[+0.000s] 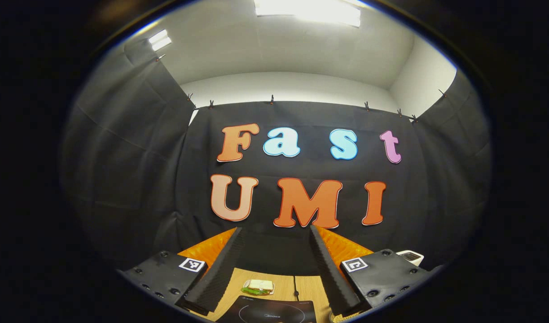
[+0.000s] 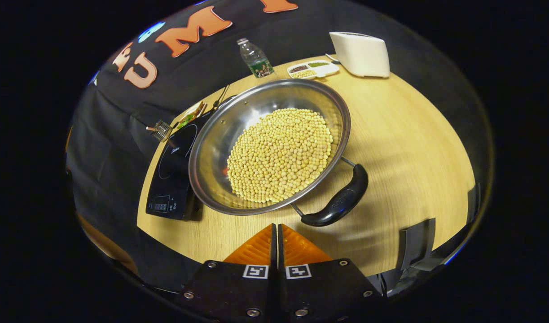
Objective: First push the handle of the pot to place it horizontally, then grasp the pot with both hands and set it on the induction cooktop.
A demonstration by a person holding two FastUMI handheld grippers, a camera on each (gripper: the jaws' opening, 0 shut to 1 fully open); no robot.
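Nothing looks done; the steel pot of yellow beans (image 2: pixel 274 148) sits beside the black induction cooktop (image 2: pixel 173 172), black handle (image 2: pixel 339 202) unpushed; right gripper (image 2: pixel 276 231) fingers clenched empty, left gripper (image 1: pixel 274 260) fingers released.

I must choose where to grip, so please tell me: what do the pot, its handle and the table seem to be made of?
Pot: likely stainless steel, polished; its inner wall mirrors the light.
Handle: probably black plastic, glossy, on thin metal rods.
Table: wood or wood-look laminate, pale with fine grain lines, matte.
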